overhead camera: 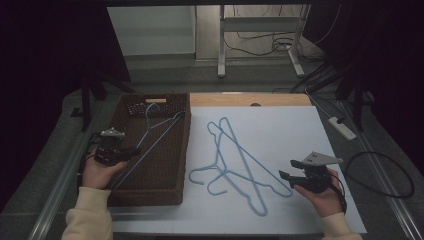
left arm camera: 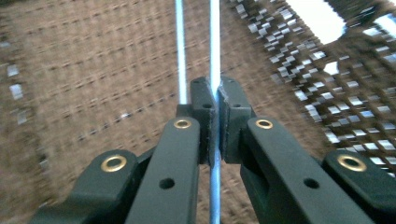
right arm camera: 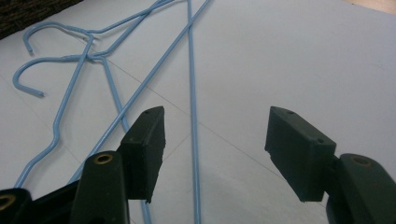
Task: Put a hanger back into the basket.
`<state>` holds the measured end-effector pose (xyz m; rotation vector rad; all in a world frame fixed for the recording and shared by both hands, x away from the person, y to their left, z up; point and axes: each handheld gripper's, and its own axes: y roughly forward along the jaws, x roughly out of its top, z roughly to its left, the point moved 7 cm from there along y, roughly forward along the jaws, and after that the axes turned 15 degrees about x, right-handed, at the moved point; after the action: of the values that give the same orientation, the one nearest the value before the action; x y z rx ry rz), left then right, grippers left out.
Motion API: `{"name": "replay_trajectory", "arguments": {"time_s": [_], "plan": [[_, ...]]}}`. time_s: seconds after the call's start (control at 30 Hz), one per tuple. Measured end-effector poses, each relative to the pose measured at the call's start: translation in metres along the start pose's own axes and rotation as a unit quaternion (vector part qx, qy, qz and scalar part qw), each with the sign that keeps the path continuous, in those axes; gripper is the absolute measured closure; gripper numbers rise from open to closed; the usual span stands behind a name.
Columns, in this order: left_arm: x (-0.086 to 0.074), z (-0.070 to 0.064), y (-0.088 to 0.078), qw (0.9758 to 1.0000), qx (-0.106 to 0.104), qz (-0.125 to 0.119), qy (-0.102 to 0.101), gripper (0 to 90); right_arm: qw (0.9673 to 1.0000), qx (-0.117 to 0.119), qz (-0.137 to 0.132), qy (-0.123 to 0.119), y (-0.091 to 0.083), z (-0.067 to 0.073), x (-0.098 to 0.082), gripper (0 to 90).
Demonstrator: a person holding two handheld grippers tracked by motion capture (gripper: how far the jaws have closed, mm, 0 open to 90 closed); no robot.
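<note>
**Op A:** My left gripper (overhead camera: 134,151) is clamped shut on a wire of the blue hanger (overhead camera: 150,137) in the basket (overhead camera: 182,150). In the left gripper view the pads (left arm camera: 205,112) pinch that wire (left arm camera: 214,56) tight, and a second strand of the same hanger runs just beside it over the woven floor (left arm camera: 93,70).

**Op B:** Where does that hanger sit?

**Op A:** Slanted across the basket: hook up near the far wall, the long wires coming down toward the near left corner, where my left hand (overhead camera: 97,172) is. The basket itself stands along the left edge of the white sheet (overhead camera: 300,130).

**Op B:** And your right side?

**Op A:** The right gripper (overhead camera: 290,169) hangs over the sheet near its near right corner, jaws wide apart and holding nothing. In the right gripper view a straight wire (right arm camera: 192,116) of the nearest hanger runs on the sheet between the two fingers (right arm camera: 147,144), touching neither.

**Op B:** What's around it?

**Op A:** Two more hangers (overhead camera: 235,160) lie crossed in the middle of the sheet, hooks toward the basket, wires overlapping, so I can't pick one apart from the other cleanly. Their near ends come close to the right gripper.

**Op B:** Anything in the way?

**Op A:** The basket's right wall stands between the held hanger and the two on the sheet. Beyond the far edge there's a wooden board (overhead camera: 250,99), and a power strip (overhead camera: 342,127) with cables off the right edge.
</note>
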<state>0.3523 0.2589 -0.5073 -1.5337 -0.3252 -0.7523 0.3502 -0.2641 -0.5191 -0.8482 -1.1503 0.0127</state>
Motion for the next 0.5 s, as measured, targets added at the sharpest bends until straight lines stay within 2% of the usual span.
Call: {"name": "replay_trajectory", "arguments": {"time_s": [0.03, 0.07, 0.1, 0.23, 0.33, 0.37, 0.5], "plan": [[0.0, 0.001, 0.001, 0.9999, 0.011, 0.004, 0.002, 86.5, 1.0, 0.001, 0.0, -0.001, 0.001, 0.0, 0.0, 38.5], [-0.002, 0.003, 0.003, 0.9994, 0.033, 0.014, 0.005, 86.4, 1.0, 0.002, 0.001, -0.001, 0.001, 0.001, 0.0, 38.6], [-0.002, 0.003, 0.003, 0.9994, 0.033, 0.014, 0.005, 86.4, 1.0, 0.002, 0.001, -0.001, 0.001, 0.001, 0.0, 38.6], [-0.005, 0.008, 0.008, 0.9968, 0.073, 0.032, 0.007, 86.3, 1.0, 0.001, 0.001, -0.001, 0.001, 0.0, 0.0, 38.6], [-0.007, 0.012, 0.01, 0.9949, 0.091, 0.043, 0.005, 86.1, 1.0, 0.0, 0.001, 0.0, 0.001, 0.0, 0.0, 38.5], [-0.007, 0.012, 0.01, 0.9949, 0.091, 0.043, 0.005, 86.0, 1.0, 0.0, 0.001, 0.0, 0.001, 0.0, 0.0, 38.5], [-0.011, 0.016, 0.015, 0.9915, 0.113, 0.064, 0.006, 86.1, 1.0, 0.0, 0.003, -0.001, 0.001, 0.0, 0.0, 38.5]]}}
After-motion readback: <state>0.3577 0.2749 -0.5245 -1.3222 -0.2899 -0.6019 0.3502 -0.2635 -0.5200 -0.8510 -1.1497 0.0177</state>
